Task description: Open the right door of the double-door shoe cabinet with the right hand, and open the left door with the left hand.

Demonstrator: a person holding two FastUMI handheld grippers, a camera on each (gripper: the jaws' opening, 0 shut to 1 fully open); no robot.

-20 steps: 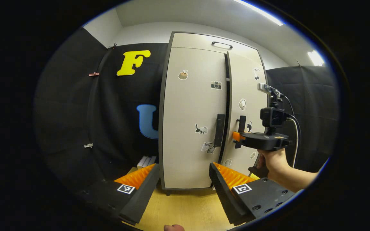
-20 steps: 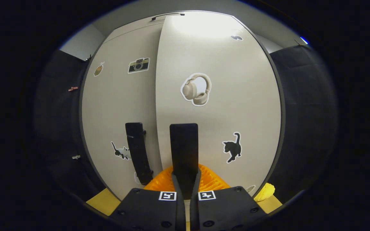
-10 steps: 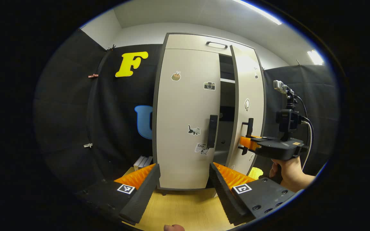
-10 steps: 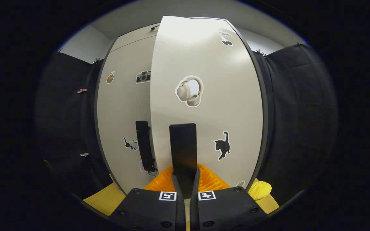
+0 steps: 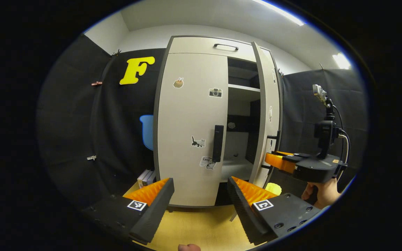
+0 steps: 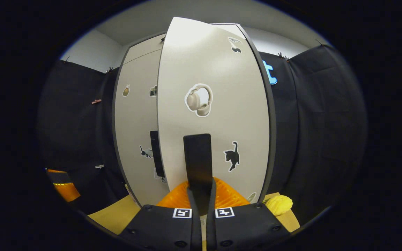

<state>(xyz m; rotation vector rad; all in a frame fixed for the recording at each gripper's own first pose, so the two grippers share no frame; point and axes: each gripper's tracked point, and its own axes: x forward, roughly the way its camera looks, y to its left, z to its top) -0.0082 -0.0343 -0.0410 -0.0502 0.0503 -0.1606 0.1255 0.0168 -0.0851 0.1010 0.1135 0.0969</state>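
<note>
**Right door swung out, left door shut**

Fingers of the right gripper [image 6: 201, 190] pinched the right door's handle [image 6: 197, 158] — right door [image 6: 218, 115] ajar. Left gripper [image 5: 199, 197] gaped wide before the closed left door [image 5: 188, 129] of the shoe cabinet [image 5: 201, 45].

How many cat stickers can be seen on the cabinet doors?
2. One cat sticker is on the closed left door, beside its handle. One black cat sticker is on the open right door; others may be hidden.
</note>
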